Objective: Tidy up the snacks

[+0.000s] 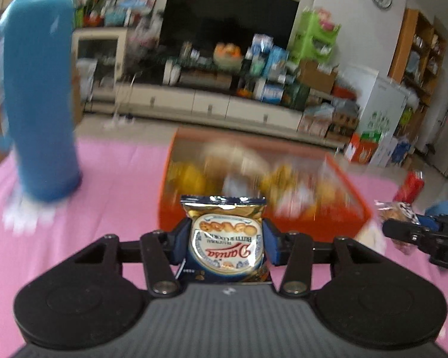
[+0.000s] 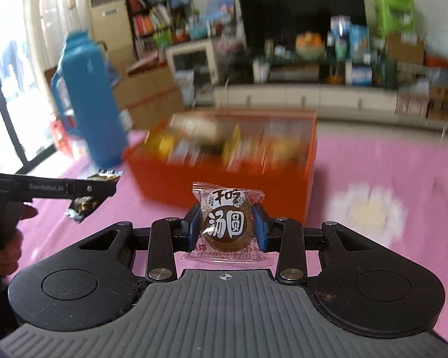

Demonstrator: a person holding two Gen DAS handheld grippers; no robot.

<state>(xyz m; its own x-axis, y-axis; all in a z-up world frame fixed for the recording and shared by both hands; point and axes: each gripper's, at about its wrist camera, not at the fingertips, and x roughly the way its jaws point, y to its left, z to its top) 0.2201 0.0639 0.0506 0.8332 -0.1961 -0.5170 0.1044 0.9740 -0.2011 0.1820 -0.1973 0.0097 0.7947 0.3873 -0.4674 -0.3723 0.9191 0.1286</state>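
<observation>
Cookie packet (image 1: 225,240): dark blue with gold top, white oval label, red script lettering. It sits between blue pads on the black left gripper (image 1: 225,244).

Wrapped round snack (image 2: 228,228): clear pinkish wrapper with red print, brown disc, white characters. Right gripper (image 2: 228,229) black, blue pads, grey ribbed body.

Box (image 2: 218,179): orange; contents blurred, yellow, white and brown patches.

Tablecloth (image 1: 110,185): pink, with white daisy, pale yellow centre (image 2: 369,210).

Flask (image 1: 40,95): plain mid-blue.
</observation>
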